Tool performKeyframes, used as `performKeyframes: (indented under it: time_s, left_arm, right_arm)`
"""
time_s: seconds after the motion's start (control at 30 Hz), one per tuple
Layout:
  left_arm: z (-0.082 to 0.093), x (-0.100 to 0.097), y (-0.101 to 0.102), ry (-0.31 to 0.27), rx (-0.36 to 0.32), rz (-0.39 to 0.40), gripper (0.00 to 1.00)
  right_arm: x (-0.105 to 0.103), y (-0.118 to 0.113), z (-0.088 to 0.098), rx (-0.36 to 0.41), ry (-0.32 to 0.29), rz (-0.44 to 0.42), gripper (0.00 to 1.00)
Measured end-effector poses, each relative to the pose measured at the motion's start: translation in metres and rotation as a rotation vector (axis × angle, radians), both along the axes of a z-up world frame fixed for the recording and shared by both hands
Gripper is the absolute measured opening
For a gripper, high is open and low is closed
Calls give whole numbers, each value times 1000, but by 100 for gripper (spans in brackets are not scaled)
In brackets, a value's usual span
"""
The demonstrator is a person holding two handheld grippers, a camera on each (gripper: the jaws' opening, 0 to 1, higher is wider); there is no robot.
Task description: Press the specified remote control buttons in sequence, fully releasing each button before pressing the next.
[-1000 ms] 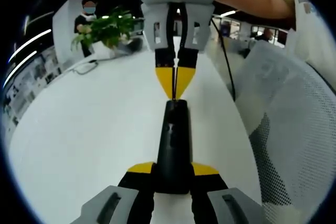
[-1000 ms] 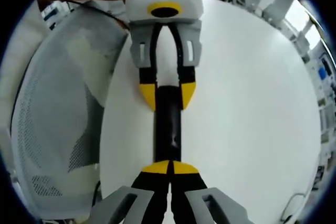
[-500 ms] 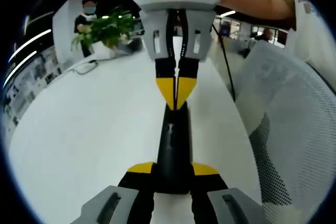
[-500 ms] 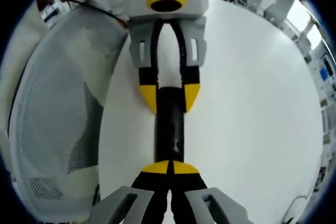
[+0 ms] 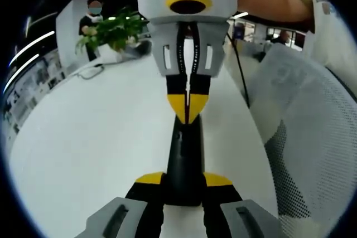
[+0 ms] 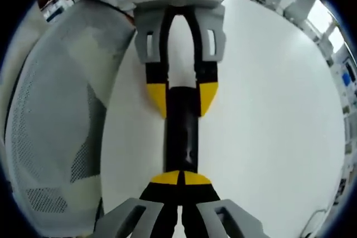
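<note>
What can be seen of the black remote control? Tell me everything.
The remote control is a long, narrow black bar, plastic by its look, with a small glint on its top face. It lies lengthwise over the white table. The left gripper holds one end between its yellow-tipped fingers; the right gripper, shut, has its tips at the other end. Its buttons are too dark to make out.

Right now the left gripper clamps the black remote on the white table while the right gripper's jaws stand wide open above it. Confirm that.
Not quite. The left gripper view shows the right gripper with jaws shut, tips on the black remote. The left gripper does clamp it on the white table.
</note>
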State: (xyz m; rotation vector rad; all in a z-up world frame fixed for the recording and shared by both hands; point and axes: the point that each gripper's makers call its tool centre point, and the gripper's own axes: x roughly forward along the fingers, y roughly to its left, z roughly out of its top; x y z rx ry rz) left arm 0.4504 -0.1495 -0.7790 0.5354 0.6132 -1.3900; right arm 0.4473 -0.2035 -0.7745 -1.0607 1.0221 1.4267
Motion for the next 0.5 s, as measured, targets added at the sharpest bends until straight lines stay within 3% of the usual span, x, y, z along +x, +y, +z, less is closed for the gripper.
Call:
performKeyframes:
  time_s: [0.5]
  left_arm:
    - [-1, 2, 0, 1, -1, 2, 24]
  right_arm:
    - [4, -1, -3, -18, 13, -44, 0]
